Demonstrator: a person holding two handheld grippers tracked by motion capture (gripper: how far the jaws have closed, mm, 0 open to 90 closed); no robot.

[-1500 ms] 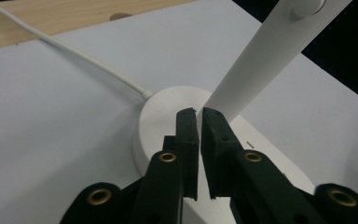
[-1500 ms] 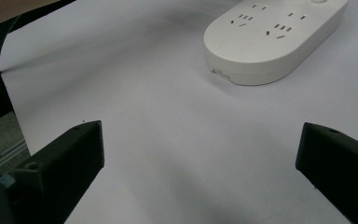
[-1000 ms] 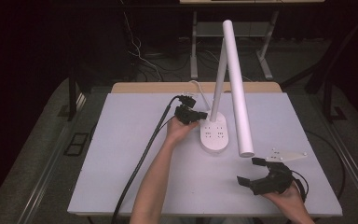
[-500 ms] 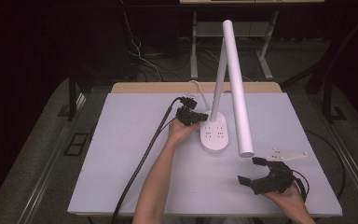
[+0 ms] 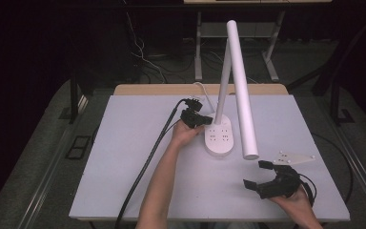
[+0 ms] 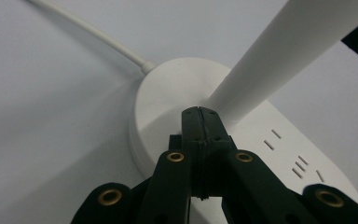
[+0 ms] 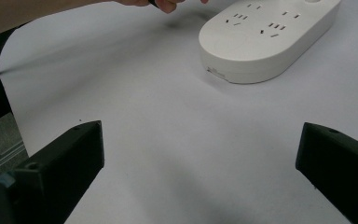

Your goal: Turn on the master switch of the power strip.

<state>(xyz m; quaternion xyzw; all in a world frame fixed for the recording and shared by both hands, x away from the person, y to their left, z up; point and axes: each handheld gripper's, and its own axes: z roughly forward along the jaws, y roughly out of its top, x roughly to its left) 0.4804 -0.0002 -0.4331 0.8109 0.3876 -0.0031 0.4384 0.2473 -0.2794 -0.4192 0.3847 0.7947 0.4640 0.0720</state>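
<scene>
- Desk lamp (image 5: 228, 86): white, with an oval base (image 5: 219, 139) standing on the pale surface (image 5: 124, 157), just right of centre. The base carries socket slots on top. A slanted stem rises from its far end, and the long tube head (image 5: 242, 95) folds down toward the near side, its end hanging above the surface.
- White power cord (image 6: 88, 30) leaves the far end of the base.
- Left gripper (image 6: 199, 114): jaws pressed together with nothing between them, tips touching or just above the base top, right at the foot of the stem. Judgement: this looks like a press on a switch, though no button is visible.
- Right gripper (image 5: 257, 174): jaws spread wide and empty, resting low at the near right of the surface, well apart from the base. A grey three-cornered plate (image 5: 293, 157) sits on it.
- Risk: the clenched tips sit against the stem foot; a sideways slip would push the stem, not the base top.
- Risk: hard downward or lateral force could slide or rock the base, since nothing braces it.
- Risk: the hanging tube head lies between the two grippers; raising the right one could knock it.
</scene>
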